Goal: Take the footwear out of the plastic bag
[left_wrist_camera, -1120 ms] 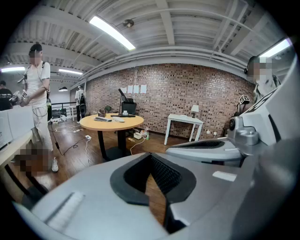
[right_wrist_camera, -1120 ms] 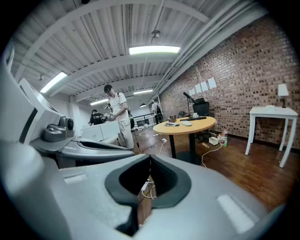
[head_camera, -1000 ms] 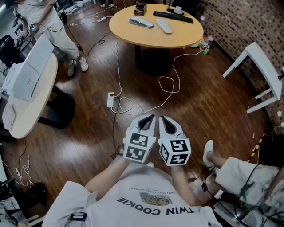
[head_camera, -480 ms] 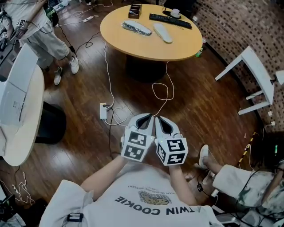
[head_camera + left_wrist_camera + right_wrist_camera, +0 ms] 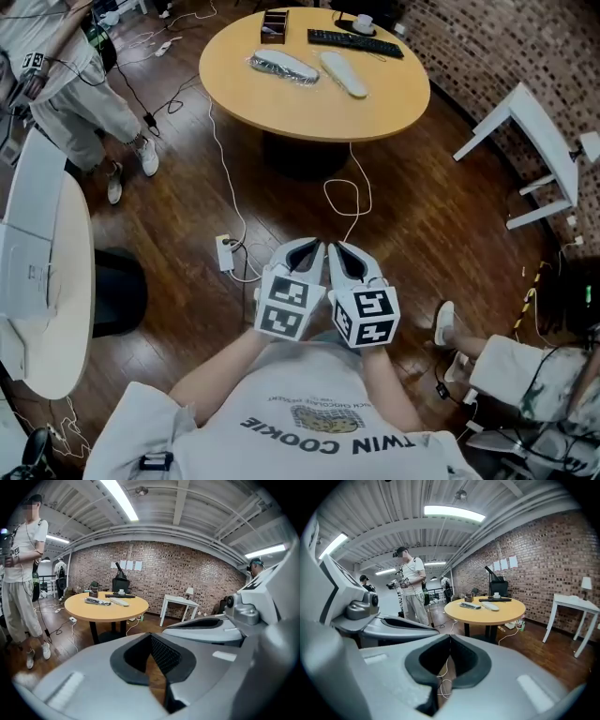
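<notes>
Left gripper (image 5: 314,246) and right gripper (image 5: 339,248) are held side by side in front of the wearer's chest. Each has its jaws drawn together with nothing between them. Through the small gap behind the pads only the floor (image 5: 441,187) and a white cable (image 5: 349,192) show. The plastic bag (image 5: 281,66) lies well ahead on the round surface (image 5: 281,112), just beside a pale, loose sole-shaped piece (image 5: 342,73). The footwear (image 5: 277,63) inside the bag is too small and too shiny to make out. A standing person (image 5: 66,84) at upper left is cut off by the frame edge, and a seated person (image 5: 506,370) at lower right shows only a leg and a shoe. Compared with a second ago, the round surface fills more of the head view and reaches lower in it. The power strip (image 5: 225,251) has slid down toward the grippers, which keep the same paired, closed pose.
</notes>
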The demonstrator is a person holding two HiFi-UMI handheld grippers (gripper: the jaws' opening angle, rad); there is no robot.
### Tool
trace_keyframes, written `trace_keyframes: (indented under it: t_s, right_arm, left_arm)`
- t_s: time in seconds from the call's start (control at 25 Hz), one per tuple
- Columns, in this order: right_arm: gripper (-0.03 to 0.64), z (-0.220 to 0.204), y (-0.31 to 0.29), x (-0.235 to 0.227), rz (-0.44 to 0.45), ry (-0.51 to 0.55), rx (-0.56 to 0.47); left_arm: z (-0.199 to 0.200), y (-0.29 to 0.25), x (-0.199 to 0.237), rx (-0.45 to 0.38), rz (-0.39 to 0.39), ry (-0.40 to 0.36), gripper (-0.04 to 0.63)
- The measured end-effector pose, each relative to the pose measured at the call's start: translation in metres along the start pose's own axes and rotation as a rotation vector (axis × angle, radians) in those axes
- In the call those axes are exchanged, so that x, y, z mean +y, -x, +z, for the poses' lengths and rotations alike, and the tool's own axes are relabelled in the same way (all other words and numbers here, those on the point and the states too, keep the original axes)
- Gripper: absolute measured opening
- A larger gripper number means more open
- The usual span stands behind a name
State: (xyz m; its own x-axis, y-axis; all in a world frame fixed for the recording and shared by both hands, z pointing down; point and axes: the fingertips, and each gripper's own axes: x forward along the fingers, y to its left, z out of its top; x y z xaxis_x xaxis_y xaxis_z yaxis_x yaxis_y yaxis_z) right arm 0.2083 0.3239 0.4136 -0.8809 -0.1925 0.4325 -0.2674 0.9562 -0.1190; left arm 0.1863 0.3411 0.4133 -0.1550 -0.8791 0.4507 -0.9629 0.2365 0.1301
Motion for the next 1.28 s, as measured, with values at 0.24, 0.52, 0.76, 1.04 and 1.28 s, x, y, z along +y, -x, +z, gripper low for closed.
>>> trace_keyframes:
  t_s: [0.24,0.52,0.76,1.04,1.28]
  right_arm:
    - [0.003,0.007,-0.027,-0.013,-0.005,-0.022,-0.007]
    - [0.003,0.016,-0.070,-0.051,0.012,-0.057,-0.013]
    - [0.003,0.043,-0.116,-0.115,0.048,-0.061,-0.009]
    - [0.003,0.073,-0.153,-0.191,0.087,-0.058,-0.008]
    - [0.003,0.090,-0.172,-0.238,0.121,-0.067,-0.017]
  left_arm:
    - [0.002,-0.022,0.022,0.017,0.006,0.017,0.005]
    - [0.017,-0.071,0.037,0.035,0.021,0.012,0.005]
    - [0.051,-0.143,0.054,0.051,0.053,0.009,0.005]
    - [0.095,-0.220,0.059,0.054,0.109,0.013,0.005]
    - [0.116,-0.264,0.059,0.067,0.157,0.007,0.005]
